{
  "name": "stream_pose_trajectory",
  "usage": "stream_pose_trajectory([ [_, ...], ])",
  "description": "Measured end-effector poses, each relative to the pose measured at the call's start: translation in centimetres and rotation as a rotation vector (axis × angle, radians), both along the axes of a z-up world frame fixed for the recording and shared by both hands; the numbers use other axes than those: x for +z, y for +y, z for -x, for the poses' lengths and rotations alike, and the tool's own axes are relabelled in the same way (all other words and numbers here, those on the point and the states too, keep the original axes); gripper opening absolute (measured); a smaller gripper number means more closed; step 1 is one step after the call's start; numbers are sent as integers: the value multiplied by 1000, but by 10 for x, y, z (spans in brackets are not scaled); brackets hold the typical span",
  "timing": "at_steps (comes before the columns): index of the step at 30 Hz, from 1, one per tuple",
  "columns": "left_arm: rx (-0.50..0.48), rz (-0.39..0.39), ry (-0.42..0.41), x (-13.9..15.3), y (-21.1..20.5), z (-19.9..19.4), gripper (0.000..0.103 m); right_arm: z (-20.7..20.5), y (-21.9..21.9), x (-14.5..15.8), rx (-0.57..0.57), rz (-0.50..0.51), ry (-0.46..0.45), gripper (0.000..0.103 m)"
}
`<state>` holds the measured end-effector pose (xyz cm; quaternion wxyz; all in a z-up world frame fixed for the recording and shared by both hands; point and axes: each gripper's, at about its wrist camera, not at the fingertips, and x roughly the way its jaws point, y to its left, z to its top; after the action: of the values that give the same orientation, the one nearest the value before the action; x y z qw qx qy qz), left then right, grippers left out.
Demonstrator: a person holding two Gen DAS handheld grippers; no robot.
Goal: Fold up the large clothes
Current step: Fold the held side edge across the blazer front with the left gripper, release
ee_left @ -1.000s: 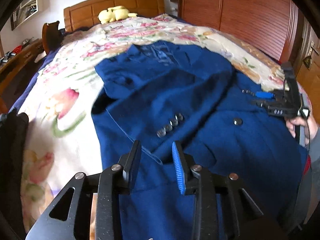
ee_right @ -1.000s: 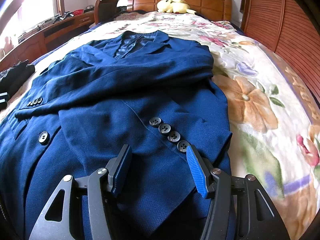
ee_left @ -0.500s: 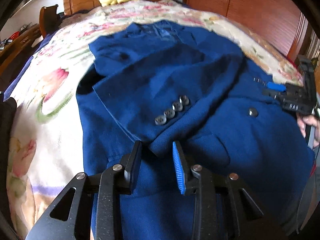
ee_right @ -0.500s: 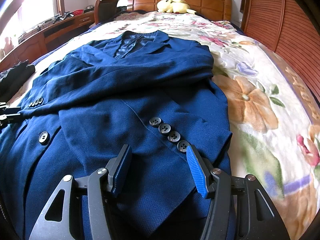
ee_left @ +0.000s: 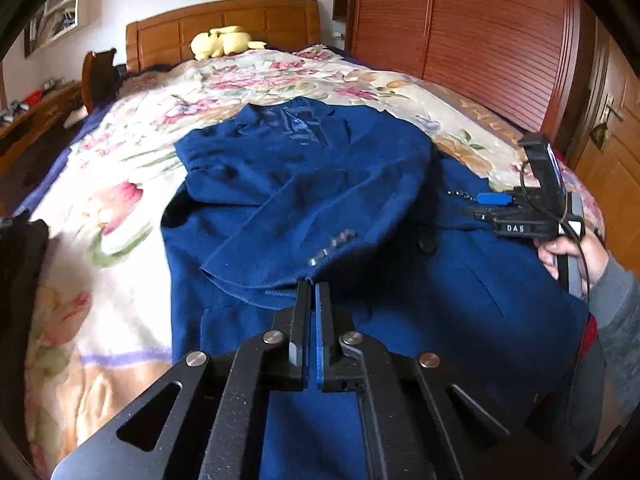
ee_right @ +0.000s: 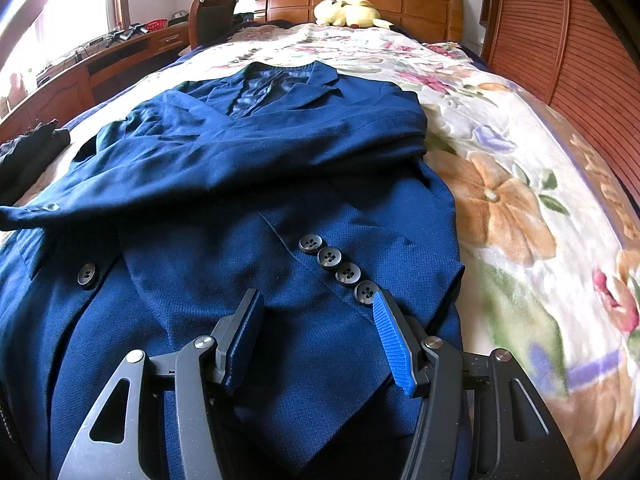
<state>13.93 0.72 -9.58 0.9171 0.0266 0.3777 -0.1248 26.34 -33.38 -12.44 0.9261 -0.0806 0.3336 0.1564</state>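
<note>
A navy blue suit jacket (ee_left: 440, 288) lies front up on a floral bedspread, collar toward the headboard; it also fills the right wrist view (ee_right: 224, 184). Both sleeves are folded across the chest. My left gripper (ee_left: 313, 285) is shut on the cuff edge of one sleeve (ee_left: 280, 264), beside its row of grey buttons, and holds it a little above the jacket. My right gripper (ee_right: 316, 300) is open and empty, low over the other sleeve's cuff with its buttons (ee_right: 338, 272). It also shows in the left wrist view (ee_left: 496, 208), at the jacket's right side.
The floral bedspread (ee_right: 520, 208) surrounds the jacket. A yellow plush toy (ee_right: 346, 12) sits at the wooden headboard. A wooden wardrobe (ee_left: 480, 40) runs along the right. A desk and chair (ee_right: 120, 60) stand to the left. A dark garment (ee_left: 20, 272) lies at the bed's left edge.
My left gripper has closed on the sleeve cuff and lifted it slightly; the cuff and its buttons are blurred with motion. My right gripper has stayed open in place.
</note>
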Motion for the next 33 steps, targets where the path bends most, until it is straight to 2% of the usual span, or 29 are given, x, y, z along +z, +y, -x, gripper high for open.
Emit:
stream_pose_trajectory([
  [5,32,-1,22,-5,11,16,3,0,0,0,0,0,0,59],
  [12,99,-11,48,-15,41,42,30,0,0,0,-1,1,-3,59],
  [24,192,-70,122,-44,76,57,32,0,1,0,-1,1,-4,59],
  [27,197,-43,130,-48,83,57,32,0,1,0,-2,8,-5,59],
  [33,190,-72,134,-50,79,55,32,6,-2,7,4,37,13,59],
])
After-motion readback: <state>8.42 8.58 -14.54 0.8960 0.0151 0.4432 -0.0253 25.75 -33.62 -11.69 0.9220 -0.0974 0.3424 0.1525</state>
